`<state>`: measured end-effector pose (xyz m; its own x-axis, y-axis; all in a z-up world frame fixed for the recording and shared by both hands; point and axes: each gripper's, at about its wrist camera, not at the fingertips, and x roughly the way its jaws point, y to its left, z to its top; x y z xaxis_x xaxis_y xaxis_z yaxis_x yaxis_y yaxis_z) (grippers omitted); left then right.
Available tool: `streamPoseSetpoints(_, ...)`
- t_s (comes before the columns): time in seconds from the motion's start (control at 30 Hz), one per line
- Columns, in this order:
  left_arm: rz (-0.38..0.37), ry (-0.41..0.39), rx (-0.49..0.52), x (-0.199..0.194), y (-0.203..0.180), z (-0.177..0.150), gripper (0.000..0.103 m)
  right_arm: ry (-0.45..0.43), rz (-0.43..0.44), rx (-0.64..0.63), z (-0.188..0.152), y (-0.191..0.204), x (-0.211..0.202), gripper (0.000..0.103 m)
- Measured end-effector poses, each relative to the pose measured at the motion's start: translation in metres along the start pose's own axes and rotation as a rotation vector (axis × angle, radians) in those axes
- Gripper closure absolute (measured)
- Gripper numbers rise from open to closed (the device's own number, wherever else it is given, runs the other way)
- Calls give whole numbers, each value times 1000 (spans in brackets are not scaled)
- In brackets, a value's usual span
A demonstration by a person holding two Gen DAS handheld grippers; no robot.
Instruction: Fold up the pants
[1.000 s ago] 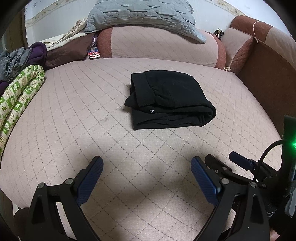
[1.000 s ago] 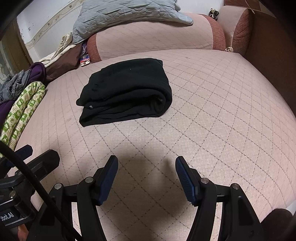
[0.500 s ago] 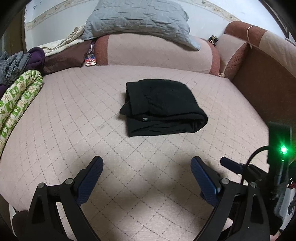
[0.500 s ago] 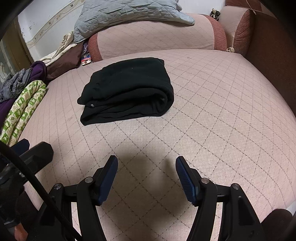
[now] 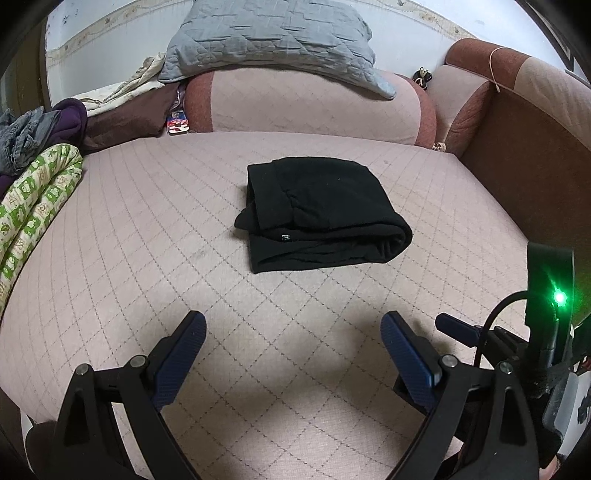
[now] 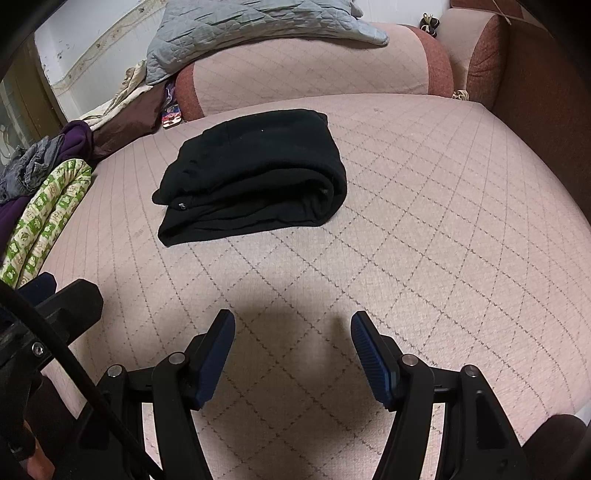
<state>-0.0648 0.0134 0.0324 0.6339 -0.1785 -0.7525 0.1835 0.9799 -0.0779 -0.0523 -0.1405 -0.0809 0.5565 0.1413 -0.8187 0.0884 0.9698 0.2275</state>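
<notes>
A green-patterned blanket (image 5: 35, 206) is seen at far left. Black pants (image 5: 317, 214) lie folded mid-bed (image 5: 147, 258), long axis left-right, rolled fold rightward. Left gripper (image 5: 293, 343) and right gripper (image 6: 292, 338): fingers apart, empty. Pants position unchanged; left view slightly raised.

Quilted pink sofa bed (image 5: 147, 236), grey pillow (image 5: 273, 37), white wall (image 5: 103, 40).

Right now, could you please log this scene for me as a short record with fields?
garment: black folded pants, a compact bundle
surface: pink quilted sofa bed
left gripper: open, empty, short of the pants
right gripper: open, empty, short of the pants
at far bolster: grey quilted pillow
left edge: green patterned blanket
</notes>
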Motion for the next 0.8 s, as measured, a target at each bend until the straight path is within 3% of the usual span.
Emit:
streamPoseSetpoints(0.3,-2,55,-24,19,13,11,8,-2,1,8,9,-13,3,33)
streamPoseSetpoints(0.43,-65,98,-95,39,39,37,8,-32,7,35,40,-30,-2,33)
streamPoseSetpoints(0.6,-170,159,-214,82,71,76,8,-58,98,118,96,-54,0,26)
streamPoseSetpoints(0.8,-271,248,-299,152,84,105,8,18,191,151,148,-64,53,26)
